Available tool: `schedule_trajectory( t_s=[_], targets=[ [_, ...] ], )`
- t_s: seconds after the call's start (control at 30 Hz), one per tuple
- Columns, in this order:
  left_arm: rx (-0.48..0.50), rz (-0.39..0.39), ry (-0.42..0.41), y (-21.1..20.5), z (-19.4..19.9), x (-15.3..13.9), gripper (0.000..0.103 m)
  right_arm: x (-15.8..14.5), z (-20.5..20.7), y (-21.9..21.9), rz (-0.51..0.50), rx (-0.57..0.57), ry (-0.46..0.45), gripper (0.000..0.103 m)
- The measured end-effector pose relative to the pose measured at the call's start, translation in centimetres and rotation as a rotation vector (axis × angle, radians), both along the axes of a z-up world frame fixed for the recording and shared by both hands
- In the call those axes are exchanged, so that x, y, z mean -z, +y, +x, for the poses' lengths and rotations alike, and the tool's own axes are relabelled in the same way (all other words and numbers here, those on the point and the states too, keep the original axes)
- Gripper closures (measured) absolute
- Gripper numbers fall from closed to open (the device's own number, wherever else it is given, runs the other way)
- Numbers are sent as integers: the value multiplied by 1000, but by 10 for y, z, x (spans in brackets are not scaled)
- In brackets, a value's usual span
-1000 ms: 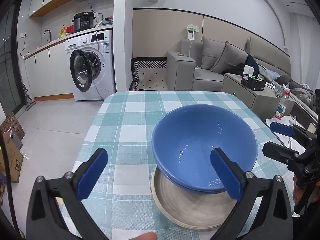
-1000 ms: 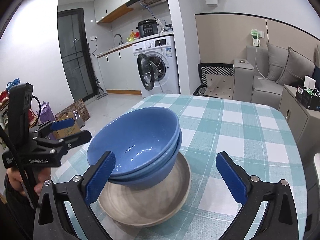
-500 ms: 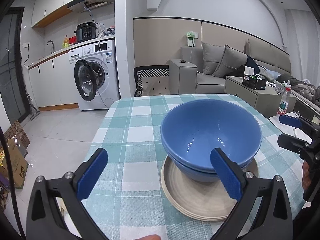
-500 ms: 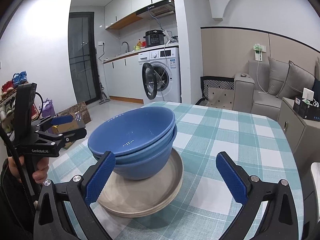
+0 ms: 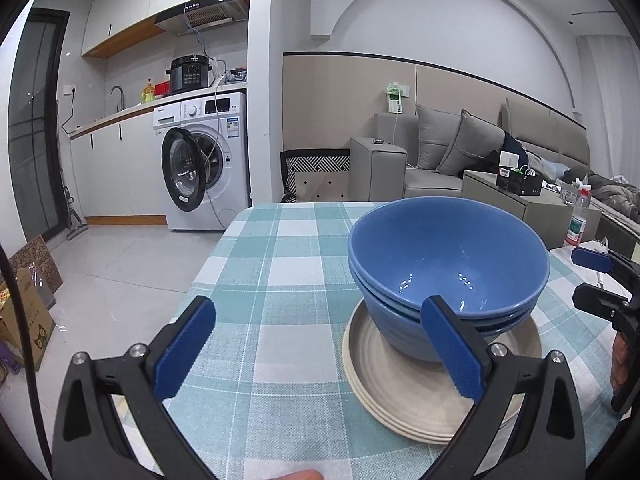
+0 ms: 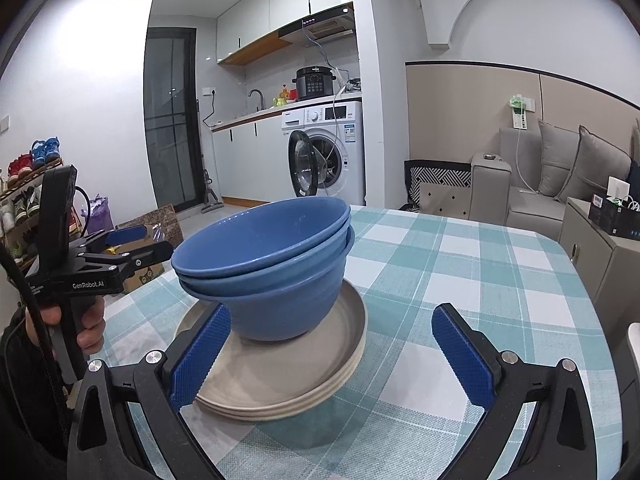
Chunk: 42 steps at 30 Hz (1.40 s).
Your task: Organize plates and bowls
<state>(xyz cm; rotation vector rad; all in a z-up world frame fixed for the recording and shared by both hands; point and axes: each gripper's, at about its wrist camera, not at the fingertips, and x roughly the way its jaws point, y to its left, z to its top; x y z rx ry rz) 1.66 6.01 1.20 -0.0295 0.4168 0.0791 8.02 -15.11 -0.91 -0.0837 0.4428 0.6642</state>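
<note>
Three nested blue bowls (image 5: 448,264) (image 6: 272,264) stand on a stack of beige plates (image 5: 384,372) (image 6: 280,376) on the checked tablecloth. My left gripper (image 5: 320,348) is open and empty, near the table's front edge, left of the stack; it also shows in the right wrist view (image 6: 132,244). My right gripper (image 6: 332,352) is open and empty, just in front of the plates; it also shows in the left wrist view (image 5: 592,276), right of the stack. Neither touches the dishes.
The table (image 5: 280,240) (image 6: 480,264) has a teal checked cloth. A washing machine (image 5: 204,168) with its door open stands behind, a grey sofa (image 5: 448,160) to the right. Cardboard boxes (image 5: 24,300) lie on the floor at left.
Both grippers have drawn back and lowered from the stack, so the bowls look farther and more side-on. The bowls and plates have stayed put. Both grippers remain open.
</note>
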Motion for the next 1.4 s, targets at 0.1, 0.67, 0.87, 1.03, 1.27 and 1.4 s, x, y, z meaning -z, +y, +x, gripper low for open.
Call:
schedule_trajectory(
  t_s=[0.1, 0.67, 0.87, 1.03, 1.27, 1.4],
  targets=[
    [-1, 6, 2, 0, -2, 3, 0, 4, -3, 2, -8, -11, -6, 1],
    [-4, -9, -42, 5, -15, 14, 0, 13, -19, -4, 1, -16, -37, 1],
    [7, -19, -63, 6, -17, 16, 0, 12, -23, -5, 8, -21, -58, 1],
    [6, -28, -67, 8, -18, 17, 0, 11, -23, -5, 4, -28, -53, 1],
    [1, -19, -71, 6, -18, 16, 0, 11, -24, -5, 5, -29, -54, 1],
    [3, -20, -75, 6, -20, 16, 0, 10, -24, -4, 4, -32, -57, 1]
  ],
)
